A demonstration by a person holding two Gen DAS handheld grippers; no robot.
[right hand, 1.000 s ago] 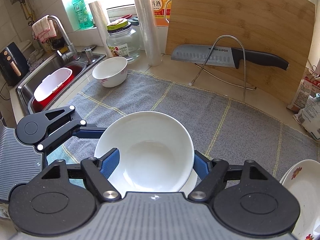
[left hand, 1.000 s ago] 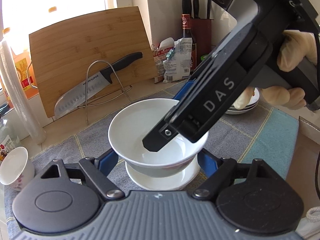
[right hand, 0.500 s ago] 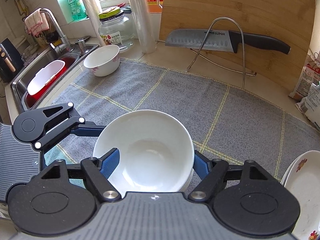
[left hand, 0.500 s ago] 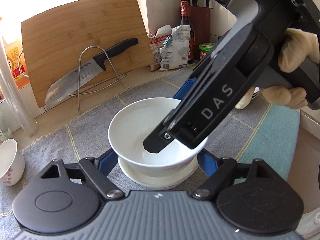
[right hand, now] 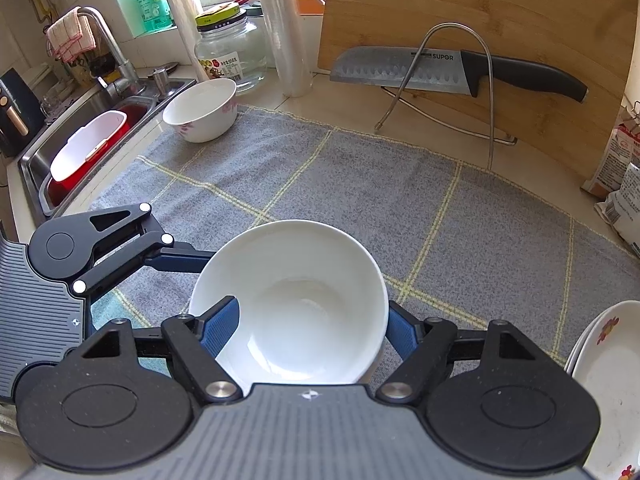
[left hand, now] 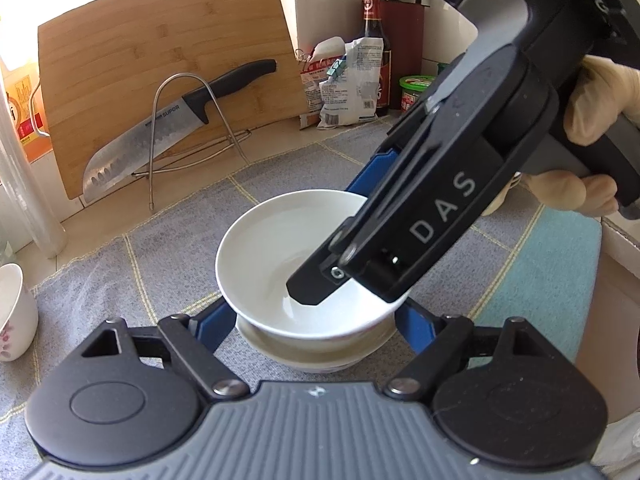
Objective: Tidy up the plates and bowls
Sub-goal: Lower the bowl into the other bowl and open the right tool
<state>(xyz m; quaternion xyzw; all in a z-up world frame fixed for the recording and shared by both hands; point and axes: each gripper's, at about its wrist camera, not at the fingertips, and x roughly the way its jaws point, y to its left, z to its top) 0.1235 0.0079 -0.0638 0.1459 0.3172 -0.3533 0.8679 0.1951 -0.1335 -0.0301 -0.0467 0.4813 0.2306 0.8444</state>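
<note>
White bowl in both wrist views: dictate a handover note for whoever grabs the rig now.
Right gripper: clamped across the white bowl.
Left gripper: fingers flank the stack, contact unclear.
Done: white bowl looks nested in a second white dish on the grey cloth.
To do: release, then gather the flowered bowl by the sink and the flowered plates at right.

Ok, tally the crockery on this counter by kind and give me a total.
Plain white bowl: 1
White dish under it: 1
Flowered bowl: 1
Flowered plates, by the rims that show: 2
Total: 5
</note>
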